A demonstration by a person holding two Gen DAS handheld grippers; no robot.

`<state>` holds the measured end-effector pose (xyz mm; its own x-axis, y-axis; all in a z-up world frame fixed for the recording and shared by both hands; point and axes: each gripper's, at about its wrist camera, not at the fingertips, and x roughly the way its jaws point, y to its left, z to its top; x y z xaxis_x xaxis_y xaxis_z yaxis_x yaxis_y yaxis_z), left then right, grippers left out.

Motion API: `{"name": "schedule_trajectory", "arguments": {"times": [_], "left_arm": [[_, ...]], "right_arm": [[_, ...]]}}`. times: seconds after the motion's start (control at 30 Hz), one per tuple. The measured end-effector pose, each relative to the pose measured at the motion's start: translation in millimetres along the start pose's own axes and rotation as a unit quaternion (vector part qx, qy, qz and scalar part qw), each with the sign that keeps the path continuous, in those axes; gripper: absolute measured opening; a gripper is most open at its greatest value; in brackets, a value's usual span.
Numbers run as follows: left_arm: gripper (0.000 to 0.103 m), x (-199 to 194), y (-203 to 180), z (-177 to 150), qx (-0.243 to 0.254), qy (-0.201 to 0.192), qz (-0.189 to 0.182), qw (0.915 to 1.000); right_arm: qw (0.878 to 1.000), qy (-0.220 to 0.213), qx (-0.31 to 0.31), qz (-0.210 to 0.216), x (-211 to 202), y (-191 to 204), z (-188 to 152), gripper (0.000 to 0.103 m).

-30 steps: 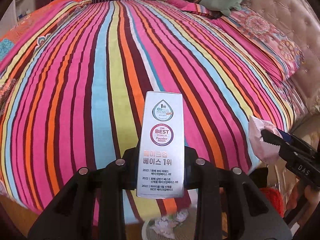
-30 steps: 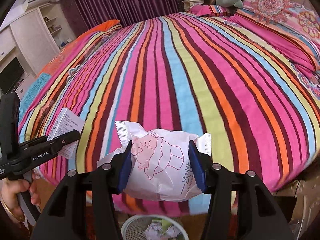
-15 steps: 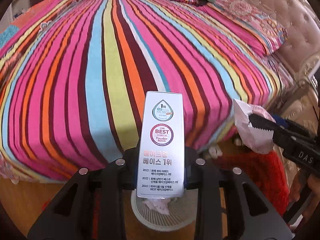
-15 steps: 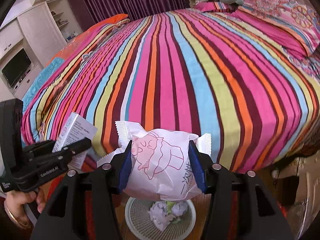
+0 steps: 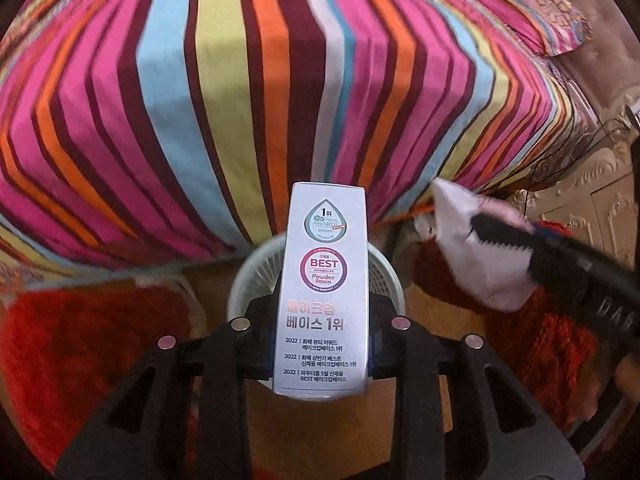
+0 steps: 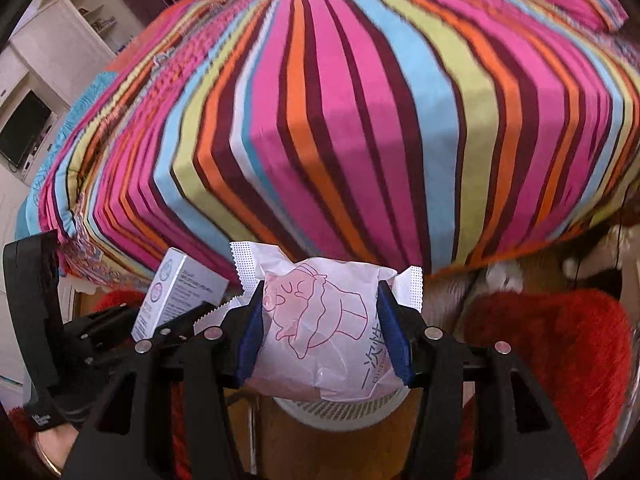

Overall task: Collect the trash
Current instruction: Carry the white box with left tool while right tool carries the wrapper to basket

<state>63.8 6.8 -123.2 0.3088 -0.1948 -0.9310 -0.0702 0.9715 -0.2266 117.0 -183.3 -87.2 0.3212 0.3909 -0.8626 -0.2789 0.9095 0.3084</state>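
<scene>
My left gripper (image 5: 324, 316) is shut on a tall silver cosmetics box (image 5: 324, 280) with Korean print, held upright over a white mesh wastebasket (image 5: 386, 276) on the floor. My right gripper (image 6: 322, 336) is shut on a white plastic packet (image 6: 320, 328) with a pink pig drawing, its blue pads pressing both sides. The wastebasket (image 6: 344, 410) shows just under that packet. In the left wrist view the right gripper (image 5: 520, 248) and its packet (image 5: 460, 240) hang at the right. The right wrist view has the left gripper (image 6: 176, 320) with the box (image 6: 176, 292) at the left.
A bed with a bright striped cover (image 5: 240, 100) fills the upper half of both views. A red shaggy rug (image 6: 552, 348) lies on the wooden floor around the basket. White cabinets and a dark screen (image 6: 24, 132) stand at the far left. A hand (image 6: 52, 444) holds the left gripper.
Both grippers have come down from over the bed to the floor beside it, tilting more steeply downward. The wastebasket has come up from the bottom edge to lie directly behind the held box and packet.
</scene>
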Motion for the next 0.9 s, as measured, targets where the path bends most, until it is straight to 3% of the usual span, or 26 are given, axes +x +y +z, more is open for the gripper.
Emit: {"name": "schedule_trajectory", "arguments": {"times": [0.2, 0.3, 0.43, 0.9], "left_arm": [[0.030, 40.1, -1.8, -5.1, -0.020, 0.058, -0.005, 0.9981], [0.030, 64.8, -2.7, -8.2, -0.026, 0.091, -0.001, 0.9955], [0.030, 86.5, -0.1, -9.9, -0.037, 0.117, 0.005, 0.9924], [0.030, 153.1, 23.4, -20.7, -0.079, 0.205, 0.015, 0.9755]], "right_arm": [[0.995, 0.067, 0.069, 0.010, 34.9, -21.7, -13.3, 0.051], [0.994, 0.082, 0.074, 0.007, 47.6, -19.3, -15.6, 0.051], [0.986, 0.135, 0.093, 0.005, 83.8, -22.0, -23.0, 0.050], [0.964, 0.222, 0.139, -0.035, 152.1, -47.0, -43.1, 0.051]]}}
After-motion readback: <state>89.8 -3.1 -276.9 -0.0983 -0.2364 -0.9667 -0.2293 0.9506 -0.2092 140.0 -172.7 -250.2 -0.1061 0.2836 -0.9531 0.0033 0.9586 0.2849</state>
